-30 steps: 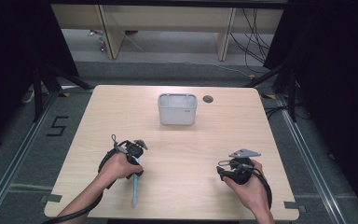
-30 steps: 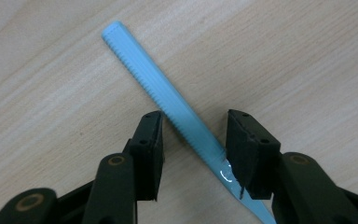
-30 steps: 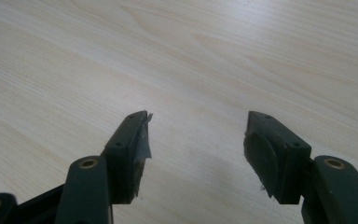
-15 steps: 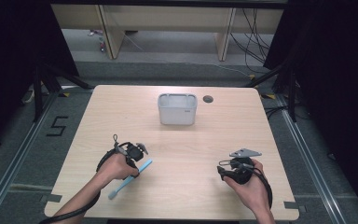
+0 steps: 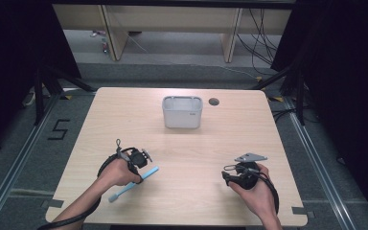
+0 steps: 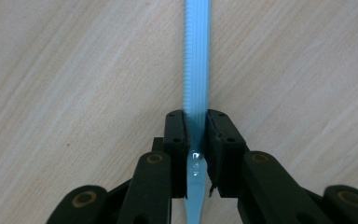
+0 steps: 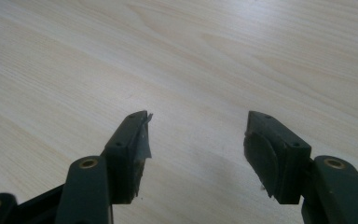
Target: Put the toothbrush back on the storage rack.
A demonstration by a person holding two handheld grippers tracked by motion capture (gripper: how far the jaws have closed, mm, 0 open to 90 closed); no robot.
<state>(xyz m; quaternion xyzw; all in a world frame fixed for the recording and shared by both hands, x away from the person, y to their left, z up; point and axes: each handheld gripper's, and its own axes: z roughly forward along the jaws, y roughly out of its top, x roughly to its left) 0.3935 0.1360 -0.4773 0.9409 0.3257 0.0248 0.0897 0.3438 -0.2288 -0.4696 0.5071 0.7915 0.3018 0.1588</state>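
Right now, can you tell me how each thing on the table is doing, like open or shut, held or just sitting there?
Left gripper: shut on the blue stick.
Blue stick: held, slanting across the table.
Right gripper: open, holding nothing.
Grey box: upright, open on top, untouched.

My left gripper (image 5: 141, 165) has swung the blue toothbrush (image 5: 133, 184) from pointing straight toward me to lying slantwise, far end up to the right, and edged slightly right across the table.
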